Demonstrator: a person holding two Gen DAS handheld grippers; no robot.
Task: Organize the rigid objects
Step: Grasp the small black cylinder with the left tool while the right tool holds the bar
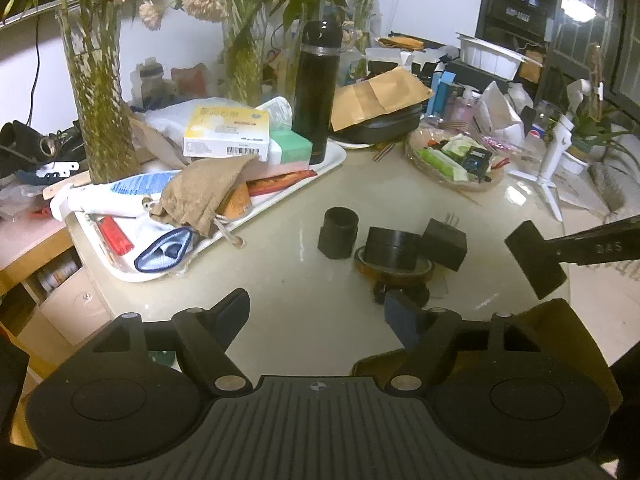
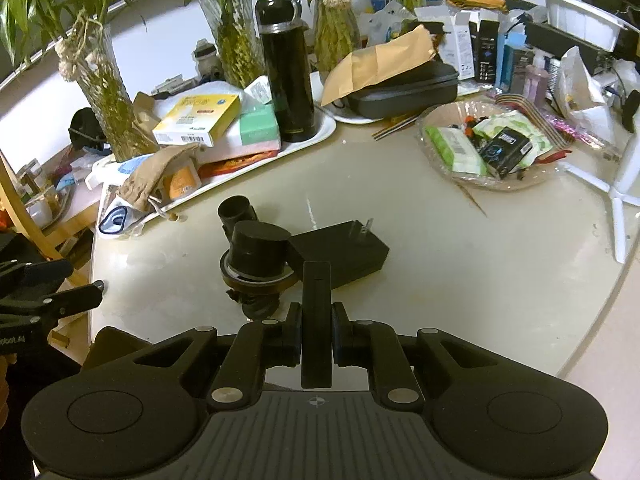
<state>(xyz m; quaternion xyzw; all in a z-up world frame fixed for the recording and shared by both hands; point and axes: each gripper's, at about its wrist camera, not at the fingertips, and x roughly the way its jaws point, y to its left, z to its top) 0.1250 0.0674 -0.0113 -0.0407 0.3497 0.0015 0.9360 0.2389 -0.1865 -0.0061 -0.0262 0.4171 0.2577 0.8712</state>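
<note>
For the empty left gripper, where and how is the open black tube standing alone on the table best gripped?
Judging from its pose, grip the black tube across its round side wall. It stands upright, open end up, apart from the tape stack to its right. Bring the left gripper in level from the near side, jaws straddling its width.

My 2 wrist cameras look forward and down over the table [image 1: 320,184] from close above. Both share the black thermos [image 1: 316,92], the white tray [image 2: 320,130] and the dark central cluster.
</note>
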